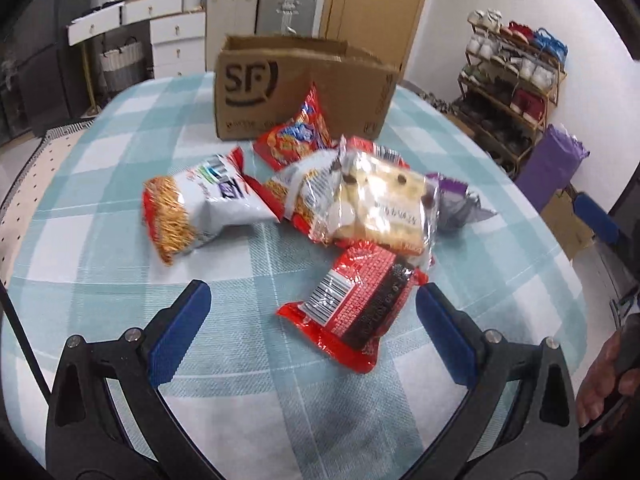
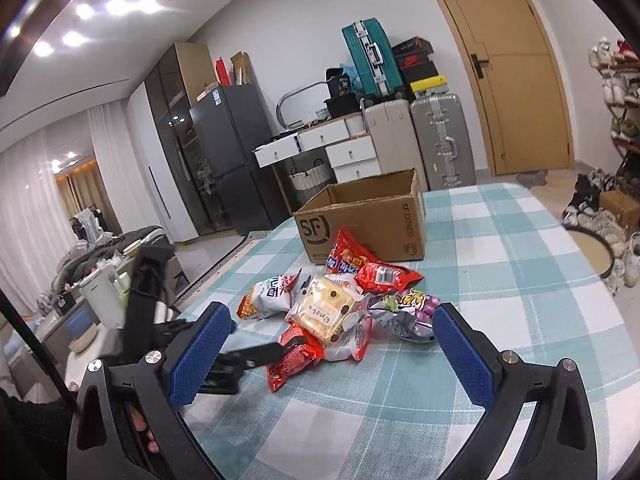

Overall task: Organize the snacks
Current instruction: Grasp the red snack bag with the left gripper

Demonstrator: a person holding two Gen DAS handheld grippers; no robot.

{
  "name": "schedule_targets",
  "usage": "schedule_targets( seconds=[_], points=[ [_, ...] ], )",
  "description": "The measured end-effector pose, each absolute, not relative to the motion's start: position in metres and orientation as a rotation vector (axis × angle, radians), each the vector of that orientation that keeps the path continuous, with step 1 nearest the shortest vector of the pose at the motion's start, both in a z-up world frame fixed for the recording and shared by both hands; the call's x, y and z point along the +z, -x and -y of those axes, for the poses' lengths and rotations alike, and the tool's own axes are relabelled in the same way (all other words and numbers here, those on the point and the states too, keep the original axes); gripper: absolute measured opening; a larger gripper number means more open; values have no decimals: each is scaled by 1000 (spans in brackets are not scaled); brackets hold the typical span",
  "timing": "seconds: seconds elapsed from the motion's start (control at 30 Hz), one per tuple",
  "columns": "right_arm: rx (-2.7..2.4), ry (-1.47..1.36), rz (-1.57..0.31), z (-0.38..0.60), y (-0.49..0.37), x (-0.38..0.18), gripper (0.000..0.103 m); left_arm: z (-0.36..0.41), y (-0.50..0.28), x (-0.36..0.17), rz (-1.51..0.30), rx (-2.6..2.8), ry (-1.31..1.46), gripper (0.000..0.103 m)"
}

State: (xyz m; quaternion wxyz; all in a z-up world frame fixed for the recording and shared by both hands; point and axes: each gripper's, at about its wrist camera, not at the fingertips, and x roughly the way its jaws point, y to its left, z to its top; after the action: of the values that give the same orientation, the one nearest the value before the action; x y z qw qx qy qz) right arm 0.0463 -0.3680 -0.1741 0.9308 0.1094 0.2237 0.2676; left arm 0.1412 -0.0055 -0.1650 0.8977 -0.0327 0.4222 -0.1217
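So there's a loose pile of snack packets sitting mid-worktop on a teal-and-white checked tablecloth (image 1: 120,184). Nearest the left gripper (image 1: 314,304) is a red foil packet with a barcode and a black panel (image 1: 352,300), lying flat and a bit diagonal; its top corner sits just beside the right-hand blue-padded finger, but nothing is pinched, the fingers are spread wide with the packet between them. Behind it a clear-wrapped pack of pale square biscuits with dark chips (image 1: 380,204) lies on top of the heap, overlapping a white-and-red bag printed with orange noodle sticks (image 1: 188,208) off to the left. A crumpled purple-and-silver bag (image 1: 452,200) pokes out on the right, and a red bag with blue and yellow print (image 1: 296,136) leans up against the brown cardboard box with the SF logo (image 1: 280,88). The box stands open at the back of the worktop; from the right wrist view I can only see its bare inner walls, can't tell what's on the bottom. The right gripper (image 2: 332,340) is also spread wide, holding nothing, hanging above the near side of the pile.
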Motion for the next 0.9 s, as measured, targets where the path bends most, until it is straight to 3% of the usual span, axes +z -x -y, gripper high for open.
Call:
schedule_targets(
  seconds=[0.23,0.47,0.9],
  points=[
    [564,-240,-505,370,-69,-189,103,19,-170,-183,-915,-285,53,94],
    [556,-266,-524,378,-82,-197,103,18,-184,-189,-933,-354,82,47],
    [539,-277,-573,381,-91,-209,103,7,-191,-190,-930,-387,141,42]
  ],
)
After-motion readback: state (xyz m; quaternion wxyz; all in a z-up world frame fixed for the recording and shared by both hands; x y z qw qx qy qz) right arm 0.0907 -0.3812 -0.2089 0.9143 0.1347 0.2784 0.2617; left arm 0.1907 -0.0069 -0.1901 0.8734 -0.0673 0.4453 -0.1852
